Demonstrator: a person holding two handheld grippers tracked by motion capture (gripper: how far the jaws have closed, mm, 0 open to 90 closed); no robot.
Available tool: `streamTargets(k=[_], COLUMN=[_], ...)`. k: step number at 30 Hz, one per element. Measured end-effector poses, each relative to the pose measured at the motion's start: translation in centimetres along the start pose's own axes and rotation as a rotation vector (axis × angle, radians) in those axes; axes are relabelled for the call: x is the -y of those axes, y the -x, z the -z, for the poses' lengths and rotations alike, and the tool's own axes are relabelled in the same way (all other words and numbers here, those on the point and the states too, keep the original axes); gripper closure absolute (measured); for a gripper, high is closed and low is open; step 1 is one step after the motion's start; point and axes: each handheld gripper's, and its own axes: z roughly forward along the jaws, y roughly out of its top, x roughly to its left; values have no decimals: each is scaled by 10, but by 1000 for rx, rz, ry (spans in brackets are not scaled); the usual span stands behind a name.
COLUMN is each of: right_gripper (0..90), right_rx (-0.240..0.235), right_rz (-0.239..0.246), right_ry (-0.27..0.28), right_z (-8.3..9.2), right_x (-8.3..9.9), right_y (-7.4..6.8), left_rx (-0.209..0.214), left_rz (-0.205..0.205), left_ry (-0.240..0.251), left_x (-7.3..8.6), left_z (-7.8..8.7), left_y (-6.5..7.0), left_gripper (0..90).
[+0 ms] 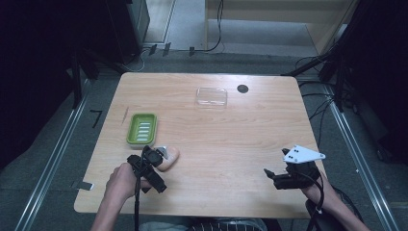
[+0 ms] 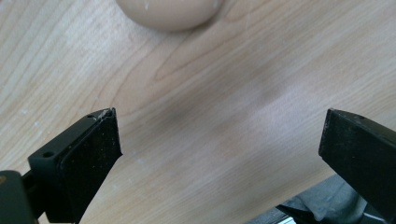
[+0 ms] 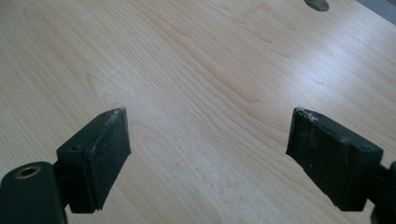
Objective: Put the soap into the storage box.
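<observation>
- Soap bar (image 1: pixel 168 159) is lying on the table (image 1: pixel 231 139), just beside the green soap dish (image 1: pixel 142 128).
- Left hand-held gripper (image 1: pixel 153 157) is nearing it, jaws spread wide, holding nothing.
- Right hand-held gripper (image 1: pixel 267 172) is idling, released.
- Next move, likely: straddling the bar, then clenching.

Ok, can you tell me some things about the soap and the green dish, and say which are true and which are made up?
1. The soap lies inside the green dish. False: it lies on the table, just in front of the dish.
2. The left gripper is open, with its jaws apart. True.
3. The right gripper holds the clear lid. False: it is open and holds nothing; the lid lies at the far side of the table.
4. The green dish holds nothing. True.
5. The left gripper is near the soap. True.
</observation>
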Motion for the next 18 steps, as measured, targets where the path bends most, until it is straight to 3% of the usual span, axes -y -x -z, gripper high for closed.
streamTargets(k=[18], right_gripper=[134], right_rx=[1], right_rz=[-7], right_ry=[0], right_z=[0], right_x=[0], right_y=[0], left_rx=[14], left_rz=[-25], left_ry=[-14], left_x=[-30], left_z=[-1], left_y=[-3], left_gripper=[0])
